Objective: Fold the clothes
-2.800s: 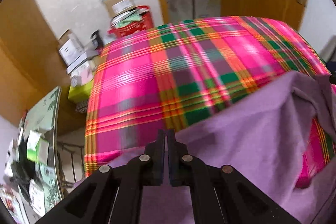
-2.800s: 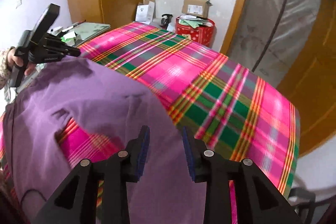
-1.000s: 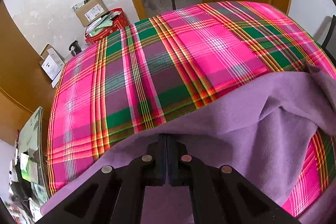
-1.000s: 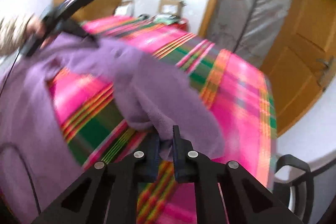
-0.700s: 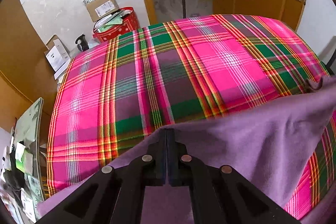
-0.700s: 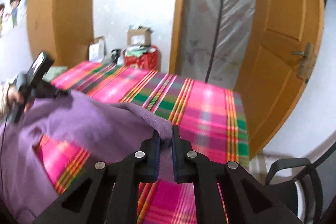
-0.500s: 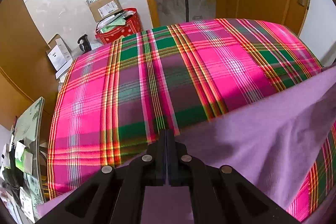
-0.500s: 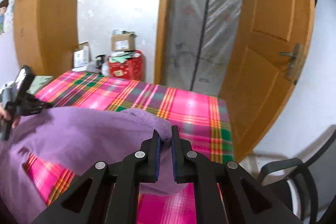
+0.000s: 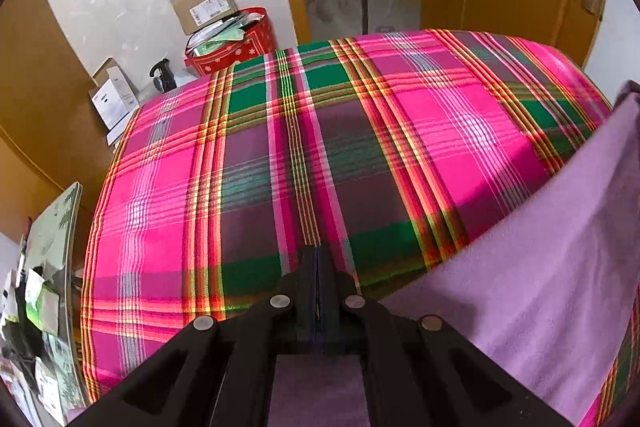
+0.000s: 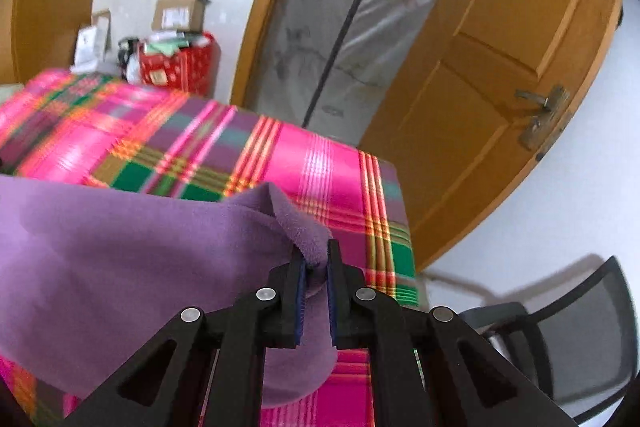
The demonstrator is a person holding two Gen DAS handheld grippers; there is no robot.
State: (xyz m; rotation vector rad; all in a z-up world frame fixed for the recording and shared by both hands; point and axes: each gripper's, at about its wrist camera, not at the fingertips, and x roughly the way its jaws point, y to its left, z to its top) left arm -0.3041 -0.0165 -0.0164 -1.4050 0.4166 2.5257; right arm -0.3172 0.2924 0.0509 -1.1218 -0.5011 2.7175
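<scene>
Bright daylight, fisheye-warped edges, right view motion-blurred

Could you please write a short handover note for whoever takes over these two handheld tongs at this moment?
Left tongs: jaws together, apparently pinching an edge of the purple fleece garment, which runs from under them off to the right.
Right tongs: shut on a bunched fold of the same garment.
The garment hangs stretched between the two tongs, over the near part of the pink and green plaid bedcover.
Done: both ends gripped and lifted.
Left: no fold shows yet. Lay the garment flat on the bedcover, then fold it; probably keep it taut while lowering.
</scene>
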